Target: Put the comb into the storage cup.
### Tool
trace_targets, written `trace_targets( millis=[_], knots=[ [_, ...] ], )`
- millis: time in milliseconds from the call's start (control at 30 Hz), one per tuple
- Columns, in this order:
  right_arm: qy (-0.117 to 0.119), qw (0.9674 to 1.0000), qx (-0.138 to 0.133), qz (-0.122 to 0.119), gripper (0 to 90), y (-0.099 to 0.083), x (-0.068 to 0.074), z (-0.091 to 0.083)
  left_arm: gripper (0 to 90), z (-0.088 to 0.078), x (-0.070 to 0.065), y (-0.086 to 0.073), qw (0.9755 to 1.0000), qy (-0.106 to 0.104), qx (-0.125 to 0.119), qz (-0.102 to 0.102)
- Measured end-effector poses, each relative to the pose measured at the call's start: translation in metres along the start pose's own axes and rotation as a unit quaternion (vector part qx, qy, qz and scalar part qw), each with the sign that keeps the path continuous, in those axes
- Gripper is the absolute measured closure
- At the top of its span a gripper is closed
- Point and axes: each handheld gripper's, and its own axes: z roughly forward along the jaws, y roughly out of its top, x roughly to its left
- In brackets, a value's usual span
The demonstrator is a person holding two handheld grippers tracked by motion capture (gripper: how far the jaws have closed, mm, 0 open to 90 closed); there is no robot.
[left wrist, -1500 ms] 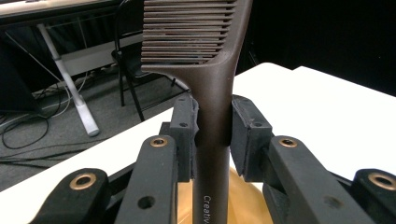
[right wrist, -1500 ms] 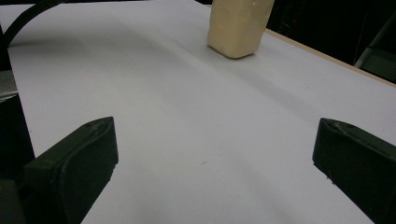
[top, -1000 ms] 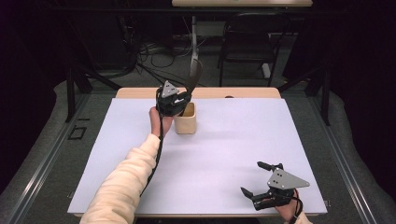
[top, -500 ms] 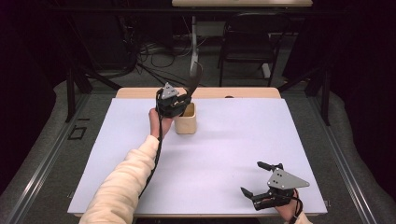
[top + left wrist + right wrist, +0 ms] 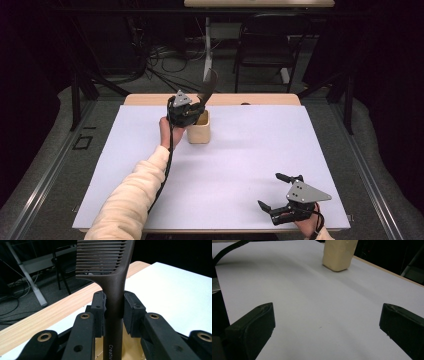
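My left gripper [image 5: 192,111] is at the far middle of the white table top [image 5: 250,150], shut on the handle of a dark brown comb [image 5: 210,82]. The comb stands upright with its teeth end up. In the left gripper view both pads clamp the comb [image 5: 112,290] just below the teeth. A small beige cup [image 5: 200,132] stands right under the gripper, and the handle's lower end reaches down into the cup [image 5: 130,345]. My right gripper [image 5: 269,190] rests at the near right corner, open with nothing between its jaws. It faces the cup [image 5: 339,253] from far off.
A wooden strip [image 5: 260,99] runs along the table's far edge. Beyond it stand a black chair [image 5: 265,45], a desk leg [image 5: 207,40] and loose cables on the floor. Dark frame rails flank both sides. The cable of the left gripper trails along the sleeve [image 5: 135,195].
The comb's head has swayed slightly in the left gripper. Both hands stay where they were.
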Motion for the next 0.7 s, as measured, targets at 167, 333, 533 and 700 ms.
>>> trace_targets(
  millis=[167, 333, 533, 700],
  knots=[
    [0.0, 1.0, 0.0, 0.0, 0.0, 0.0, 0.0001, 0.0, 72.5, 0.001, 0.0, -0.0016, 1.0, 0.0, 0.004, 0.001],
    [0.0, 1.0, 0.0, 0.0, 0.0, 0.0, 0.0, 0.0001, 72.5, 0.0011, 0.0005, -0.0023, 1.0, -0.001, 0.008, 0.003],
    [0.0, 1.0, 0.0, -0.001, 0.0, 0.0, 0.0, 0.0, 72.5, 0.0015, -0.0002, -0.003, 0.9999, -0.004, 0.012, 0.004],
    [0.0, 1.0, 0.0, 0.0, 0.0, 0.0, 0.0001, 0.0, 72.4, 0.0018, -0.0009, -0.0029, 0.9998, -0.005, 0.015, 0.008]
  ],
)
